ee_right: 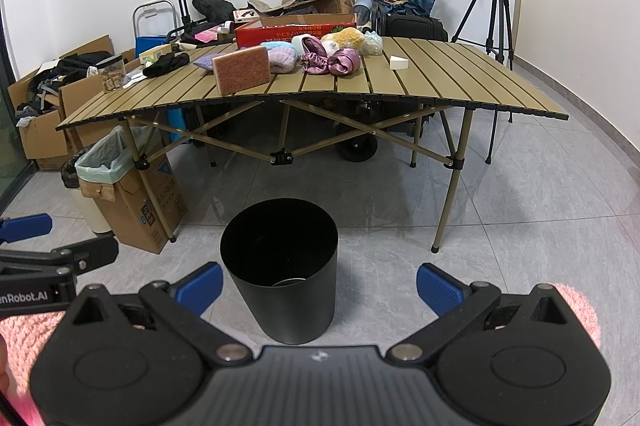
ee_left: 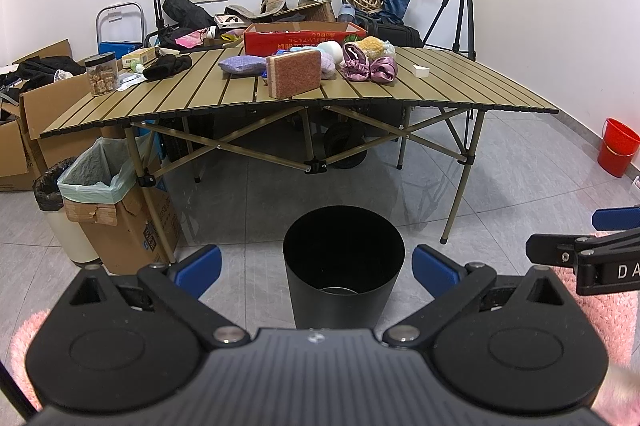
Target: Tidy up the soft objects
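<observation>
Both tongs, left [ee_left: 316,268] and right [ee_right: 319,286], gape wide and hold nothing, low over the floor. A black bin [ee_left: 343,266] stands on the tiles between them and the surface [ee_left: 460,86], where the soft things [ee_left: 370,62] lie heaped behind an upright sponge block [ee_left: 295,73]. A lined carton [ee_left: 116,210] stands left.

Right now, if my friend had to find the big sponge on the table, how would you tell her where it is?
Find the folding slatted table and look near its front edge, left of the middle. The sponge stands upright on its edge in front of the soft pile. It is the only flat block, speckled reddish-pink, while the neighbours behind it are rounded and puffy.
</observation>
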Available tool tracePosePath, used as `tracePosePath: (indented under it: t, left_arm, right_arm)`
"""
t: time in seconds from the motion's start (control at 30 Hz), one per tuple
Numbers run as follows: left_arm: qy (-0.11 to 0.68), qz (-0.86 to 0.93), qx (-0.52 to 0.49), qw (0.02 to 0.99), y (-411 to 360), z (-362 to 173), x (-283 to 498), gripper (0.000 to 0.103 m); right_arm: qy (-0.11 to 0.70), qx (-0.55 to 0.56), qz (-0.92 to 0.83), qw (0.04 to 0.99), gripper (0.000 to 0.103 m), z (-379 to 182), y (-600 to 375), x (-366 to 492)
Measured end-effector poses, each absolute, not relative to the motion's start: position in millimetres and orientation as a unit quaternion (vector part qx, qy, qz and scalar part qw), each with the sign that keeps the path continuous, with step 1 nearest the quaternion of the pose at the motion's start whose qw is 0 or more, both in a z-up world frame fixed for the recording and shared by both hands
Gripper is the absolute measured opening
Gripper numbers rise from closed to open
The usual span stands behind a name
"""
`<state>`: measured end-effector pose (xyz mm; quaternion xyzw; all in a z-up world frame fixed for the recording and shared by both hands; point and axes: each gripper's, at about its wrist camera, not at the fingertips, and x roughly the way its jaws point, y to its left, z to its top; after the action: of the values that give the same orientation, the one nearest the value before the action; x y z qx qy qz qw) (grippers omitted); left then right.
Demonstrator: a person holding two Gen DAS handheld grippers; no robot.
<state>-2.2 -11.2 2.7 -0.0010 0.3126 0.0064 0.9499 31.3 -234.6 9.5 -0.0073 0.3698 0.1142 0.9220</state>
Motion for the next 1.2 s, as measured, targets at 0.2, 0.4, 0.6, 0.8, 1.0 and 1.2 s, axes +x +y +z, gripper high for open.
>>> tracePosePath:
  t: [0.2, 0.4, 0.6, 0.8, 1.0, 1.2]
  left_arm:
    - [0.312, 0.006, -0.001, 0.950, -11, 2, -2, 0.103]
    - [0.312, 0.006, -0.003, 0.950, -11, 3, -3, 0.103]
    - [0.309, 0.008, 0.002, 0.951, -9, 3, -4, 0.103]
    - [0.292, 0.014, 0.015, 0.956, -7, 6, 4, 0.103]
    - [0.288, 0.011, 0.023, 0.957, -9, 4, 25, 0.103]
    - [0.295, 0.016, 0.016, 0.955, -4, -2, 50, 0.103]
  right_arm:
    - [0.370, -0.007, 0.115, 0.922, 0.103, 9, -234, 31]
    - [0.369, -0.008, 0.117, 0.922, 0.103, 7, -230, 30]
    - [0.360, -0.013, 0.118, 0.925, 0.103, 9, -227, 30]
    - [0.347, -0.027, 0.115, 0.930, 0.103, 11, -227, 43]
    - [0.346, -0.034, 0.116, 0.931, 0.103, 8, -226, 62]
    - [0.345, -0.031, 0.121, 0.930, 0.103, 2, -225, 90]
